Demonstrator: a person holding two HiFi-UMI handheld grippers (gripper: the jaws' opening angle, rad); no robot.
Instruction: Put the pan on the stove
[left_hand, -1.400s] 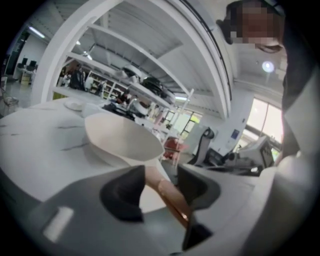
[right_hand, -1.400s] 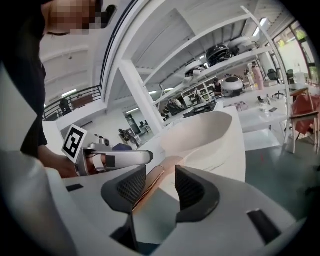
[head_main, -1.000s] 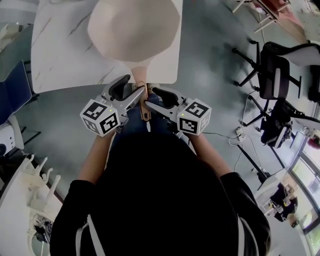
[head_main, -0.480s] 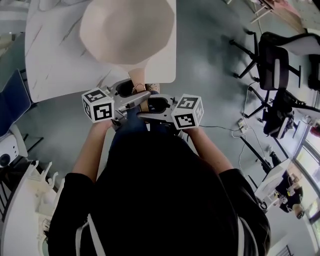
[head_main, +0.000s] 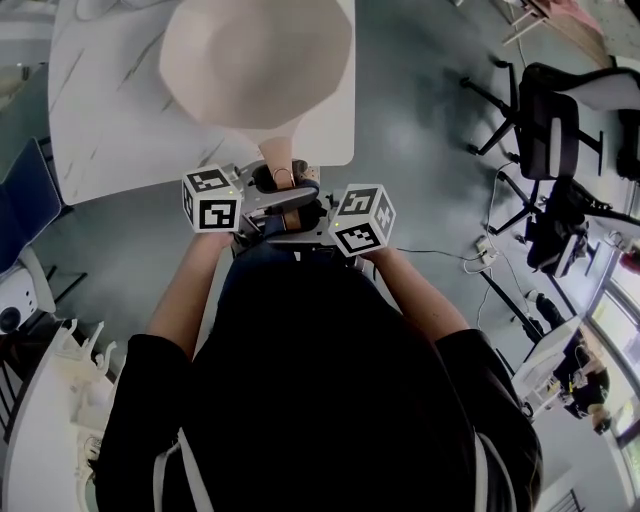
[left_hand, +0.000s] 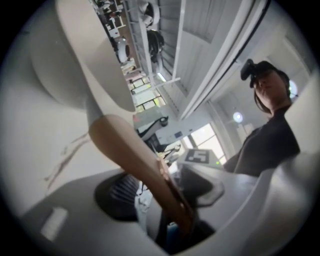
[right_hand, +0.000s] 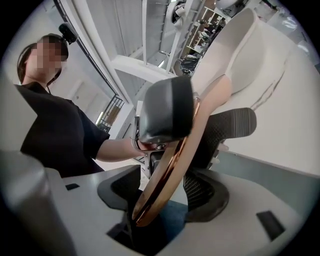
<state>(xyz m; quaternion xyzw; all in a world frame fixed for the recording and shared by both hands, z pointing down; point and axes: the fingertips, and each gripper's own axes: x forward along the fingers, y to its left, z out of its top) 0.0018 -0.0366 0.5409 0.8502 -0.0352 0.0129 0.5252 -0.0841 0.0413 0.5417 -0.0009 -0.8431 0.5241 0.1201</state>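
Observation:
A cream pan (head_main: 255, 60) rests on the white marble table (head_main: 110, 110). Its tan handle (head_main: 278, 158) juts over the near edge toward me. My left gripper (head_main: 280, 188) and right gripper (head_main: 290, 215) meet at that handle from opposite sides, just below the table edge. In the left gripper view the handle (left_hand: 130, 150) runs between the jaws of the left gripper (left_hand: 165, 200), which are closing, with a gap still showing beside the ribbed pad. In the right gripper view the handle (right_hand: 170, 170) crosses the right gripper (right_hand: 165, 190) slantwise, jaws wide.
Black office chairs (head_main: 550, 140) and floor cables (head_main: 480, 265) stand to the right. A blue chair (head_main: 25, 190) is at the left and a white rack (head_main: 50, 400) at the lower left. My body fills the lower half of the head view.
Both grippers have moved up toward the table edge and closer together, and now overlap around the pan handle. Their marker cubes have turned. The pan stays on the table.

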